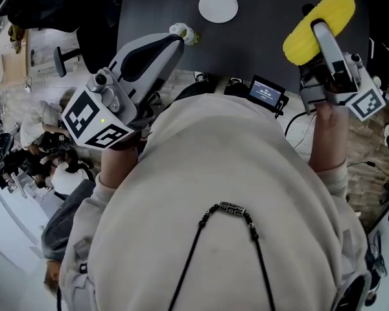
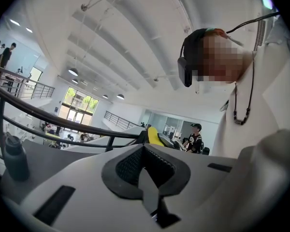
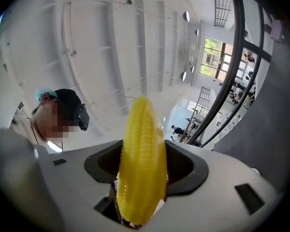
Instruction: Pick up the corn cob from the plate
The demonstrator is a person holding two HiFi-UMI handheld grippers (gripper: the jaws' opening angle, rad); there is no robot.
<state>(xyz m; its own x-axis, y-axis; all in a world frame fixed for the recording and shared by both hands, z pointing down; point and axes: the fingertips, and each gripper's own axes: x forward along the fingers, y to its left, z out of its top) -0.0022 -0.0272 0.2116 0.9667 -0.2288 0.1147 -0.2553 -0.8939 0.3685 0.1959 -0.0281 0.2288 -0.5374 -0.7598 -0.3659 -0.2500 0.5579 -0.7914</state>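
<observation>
Sweatshirt: cream fabric on the person's torso (image 1: pixel 233 193) fills the near part of the head view, with a thin dark cord and patterned bead (image 1: pixel 232 208) lying on it.
Left tool: white and grey two-jaw tool (image 1: pixel 172 41) is held up at the near left; its own view shows the black pads pressed together with nothing between them.
Left cube: black-and-white square-marker cube (image 1: pixel 94 122) sits at the hand end of that tool.
Right tool: matching white tool (image 1: pixel 321 30) is raised at the right, its jaws clamped on the cob.
Corn cob: bright yellow ribbed corn cob (image 3: pixel 141 163) stands lengthwise between the right tool's black pads, its tapered end reaching past the jaws; in the head view it lies right of the plate and well apart from it.
Plate: small round white plate (image 1: pixel 218 6) rests on the far part of the counter.
Counter: dark grey flat counter (image 1: pixel 259 44) spans the far side.
Pale object: small whitish lumpy thing (image 1: pixel 183 34) lies left of the plate; what it is cannot be told.
Device: black box with a lit screen (image 1: pixel 267 92) sits at the counter's near edge.
</observation>
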